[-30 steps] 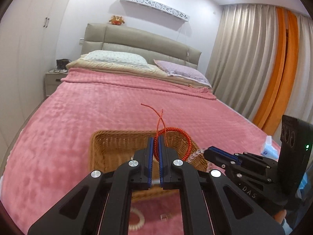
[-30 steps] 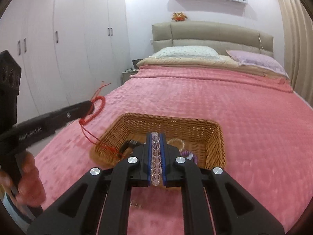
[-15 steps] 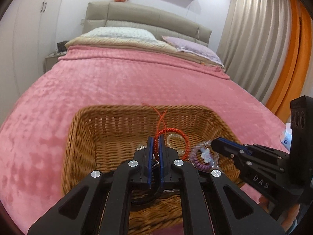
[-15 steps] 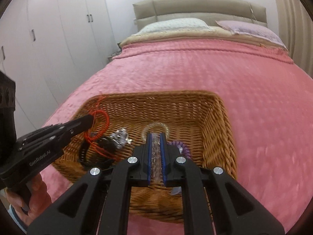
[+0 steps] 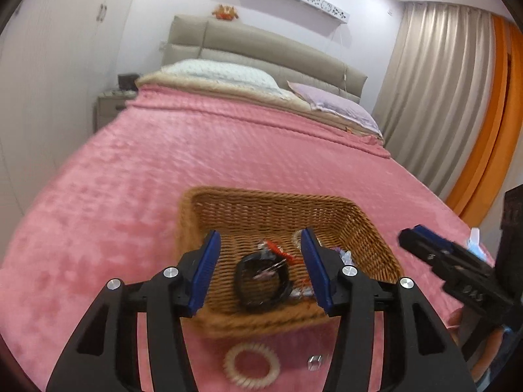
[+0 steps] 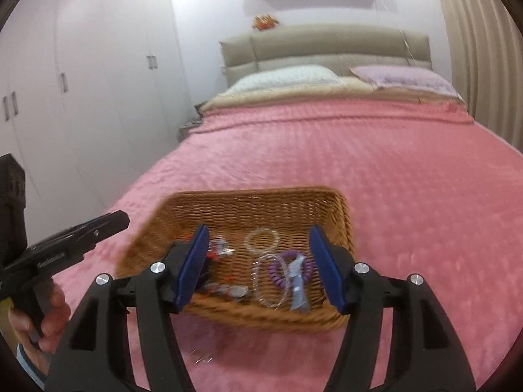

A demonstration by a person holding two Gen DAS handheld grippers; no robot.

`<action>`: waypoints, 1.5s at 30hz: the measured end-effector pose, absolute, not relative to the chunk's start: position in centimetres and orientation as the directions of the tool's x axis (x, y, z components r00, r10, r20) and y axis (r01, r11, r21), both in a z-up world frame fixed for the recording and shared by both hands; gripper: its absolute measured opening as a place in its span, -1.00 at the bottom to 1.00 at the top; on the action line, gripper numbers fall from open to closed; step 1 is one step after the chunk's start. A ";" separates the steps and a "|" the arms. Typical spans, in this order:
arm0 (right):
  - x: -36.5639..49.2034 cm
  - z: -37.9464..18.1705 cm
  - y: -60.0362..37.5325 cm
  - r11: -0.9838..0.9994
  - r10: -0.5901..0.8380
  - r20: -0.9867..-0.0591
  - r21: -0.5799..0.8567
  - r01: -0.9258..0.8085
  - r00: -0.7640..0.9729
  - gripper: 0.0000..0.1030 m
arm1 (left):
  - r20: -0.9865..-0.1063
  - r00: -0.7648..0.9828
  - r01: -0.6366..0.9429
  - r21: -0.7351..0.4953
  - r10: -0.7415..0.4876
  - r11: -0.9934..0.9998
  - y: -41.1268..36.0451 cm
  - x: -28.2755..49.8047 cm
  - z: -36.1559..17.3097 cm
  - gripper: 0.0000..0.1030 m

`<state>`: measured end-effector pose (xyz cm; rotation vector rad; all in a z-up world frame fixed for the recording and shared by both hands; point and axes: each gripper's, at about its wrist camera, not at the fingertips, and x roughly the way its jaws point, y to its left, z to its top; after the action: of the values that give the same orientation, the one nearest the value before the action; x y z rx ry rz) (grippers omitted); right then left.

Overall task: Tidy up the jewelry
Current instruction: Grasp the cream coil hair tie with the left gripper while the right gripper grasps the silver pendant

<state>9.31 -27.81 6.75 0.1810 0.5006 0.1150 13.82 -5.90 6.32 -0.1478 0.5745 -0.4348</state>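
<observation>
A wicker basket point(image 5: 271, 205) point(image 6: 248, 201) sits on the pink bedspread. My left gripper point(image 5: 261, 268) is open and empty above its near edge. The red cord bracelet point(image 5: 278, 250) lies in the basket beside a black band point(image 5: 261, 281). My right gripper point(image 6: 261, 266) is open and empty over the basket. The clear bead bracelet point(image 6: 264, 281) lies inside next to a purple coil point(image 6: 287, 268) and a pale ring point(image 6: 263, 238). A cream coil ring point(image 5: 251, 364) and a small clear item point(image 5: 314, 362) lie on the bedspread in front of the basket.
The pink bedspread point(image 5: 212, 150) stretches to pillows point(image 5: 222, 72) and a headboard. White wardrobes point(image 6: 81, 98) stand to the left, curtains point(image 5: 457, 98) to the right. A small metallic piece point(image 6: 201, 356) lies on the bedspread by the basket's near edge.
Both grippers have opened and drawn back from the basket. The red cord bracelet and the clear bead bracelet have been let go and now lie in the basket.
</observation>
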 end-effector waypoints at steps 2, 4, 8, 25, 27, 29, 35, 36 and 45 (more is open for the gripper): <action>7.3 7.6 -27.0 0.978 0.167 -0.457 0.187 -0.090 0.873 0.17 | -0.490 0.765 0.346 -0.237 -0.419 0.908 -4.8 12.3 7.0 -0.03; 5.9 7.9 -26.2 0.978 0.181 -0.457 0.180 -0.109 0.871 0.17 | -0.489 0.770 0.334 -0.239 -0.411 0.912 -3.7 11.0 7.4 -0.03; 3.3 7.3 -24.4 0.978 0.196 -0.480 0.159 -0.135 0.855 0.17 | -0.491 0.774 0.330 -0.227 -0.400 0.916 -2.4 8.4 7.3 -0.01; 5.5 -2.1 -21.5 0.972 0.232 -0.681 0.183 -0.145 0.695 0.05 | -0.668 0.647 0.289 -0.231 -0.368 0.929 -1.9 8.4 -0.4 0.17; 5.7 -2.4 -21.4 0.971 0.238 -0.687 0.185 -0.151 0.687 0.05 | -0.687 0.623 0.316 -0.215 -0.373 0.924 -3.1 9.1 -1.1 0.17; 5.7 -2.9 -21.0 0.973 0.231 -0.701 0.167 -0.159 0.675 0.05 | -0.707 0.597 0.322 -0.223 -0.380 0.920 -3.9 10.2 -1.7 0.14; 6.3 -3.6 -20.9 0.972 0.235 -0.726 0.169 -0.163 0.647 -0.26 | -0.739 0.543 0.330 -0.247 -0.398 0.911 -4.8 12.0 -3.6 -0.10; 6.4 -3.8 -21.1 0.972 0.234 -0.728 0.175 -0.156 0.644 -0.30 | -0.746 0.534 0.332 -0.248 -0.398 0.910 -4.9 12.0 -3.9 -0.10; 7.8 -3.8 -21.7 0.972 0.230 -0.734 0.205 -0.115 0.639 -0.45 | -0.759 0.558 0.353 -0.149 -0.336 0.924 -6.5 11.2 -4.3 -0.35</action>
<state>7.82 -21.66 -3.83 0.1434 0.8559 0.1980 11.22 -6.49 -4.35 0.0206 0.8906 -0.4062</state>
